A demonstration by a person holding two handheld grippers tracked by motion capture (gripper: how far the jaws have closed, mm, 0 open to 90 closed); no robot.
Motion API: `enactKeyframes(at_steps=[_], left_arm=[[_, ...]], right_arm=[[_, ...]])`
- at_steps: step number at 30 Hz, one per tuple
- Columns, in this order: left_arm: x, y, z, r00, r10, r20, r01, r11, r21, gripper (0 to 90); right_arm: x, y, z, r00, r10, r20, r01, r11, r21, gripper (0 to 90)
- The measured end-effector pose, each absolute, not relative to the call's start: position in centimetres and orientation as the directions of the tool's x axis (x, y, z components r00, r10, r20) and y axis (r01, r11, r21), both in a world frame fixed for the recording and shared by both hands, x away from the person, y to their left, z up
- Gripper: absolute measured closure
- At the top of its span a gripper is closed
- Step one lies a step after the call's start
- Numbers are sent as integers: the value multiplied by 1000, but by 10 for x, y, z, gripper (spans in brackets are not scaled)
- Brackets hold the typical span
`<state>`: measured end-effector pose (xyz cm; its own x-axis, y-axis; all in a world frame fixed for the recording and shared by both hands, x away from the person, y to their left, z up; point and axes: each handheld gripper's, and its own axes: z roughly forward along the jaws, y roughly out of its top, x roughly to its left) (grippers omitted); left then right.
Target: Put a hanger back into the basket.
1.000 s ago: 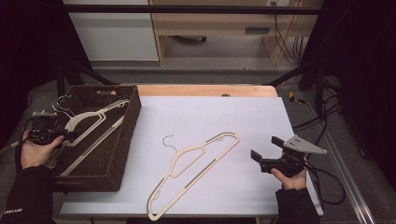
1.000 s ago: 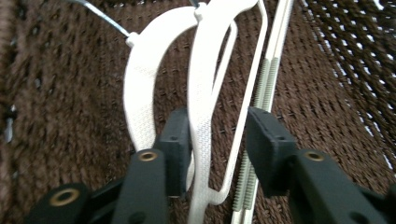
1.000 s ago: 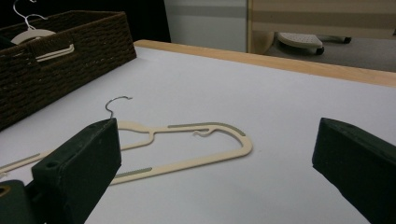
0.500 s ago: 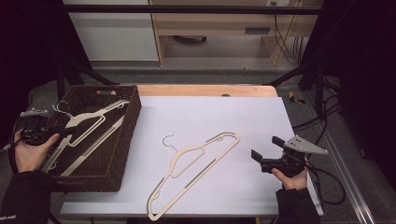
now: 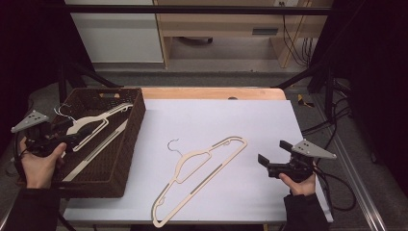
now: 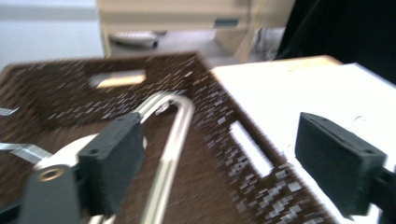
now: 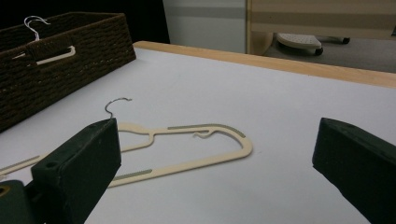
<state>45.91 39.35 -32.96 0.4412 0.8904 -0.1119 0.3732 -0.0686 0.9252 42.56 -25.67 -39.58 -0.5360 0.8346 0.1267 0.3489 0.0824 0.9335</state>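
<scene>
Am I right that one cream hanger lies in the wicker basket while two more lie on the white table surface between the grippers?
Not quite: one hanger in the basket is right, but a single hanger on the table lies on the white table surface, as the high view shows, between the left gripper and right gripper.

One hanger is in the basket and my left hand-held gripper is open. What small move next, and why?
Probably ease the right hand-held gripper toward the hanger on the table. Its jaws stand open, empty and aimed at it, while the left hand-held gripper has just been opening beside the basket.
</scene>
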Motion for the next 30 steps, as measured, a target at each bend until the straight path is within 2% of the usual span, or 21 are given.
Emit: enactKeyframes(at_steps=[5,10,14,20,30], left_arm=[[449,366,-327,499,859,-115,318,-58,946,88],[440,337,-330,551,831,-76,280,-98,955,61],[434,316,-335,593,803,-57,258,-122,958,62],[426,286,-343,642,763,-77,249,-112,962,64],[414,237,-359,724,689,-31,243,-212,946,64]], right_arm=[[426,-256,-396,-536,833,134,354,78,932,15],[426,-255,-396,-534,835,134,353,75,933,15],[426,-255,-396,-536,833,135,350,74,934,14],[428,-250,-394,-536,833,139,351,70,934,21],[434,-230,-386,-544,827,141,353,73,933,45]])
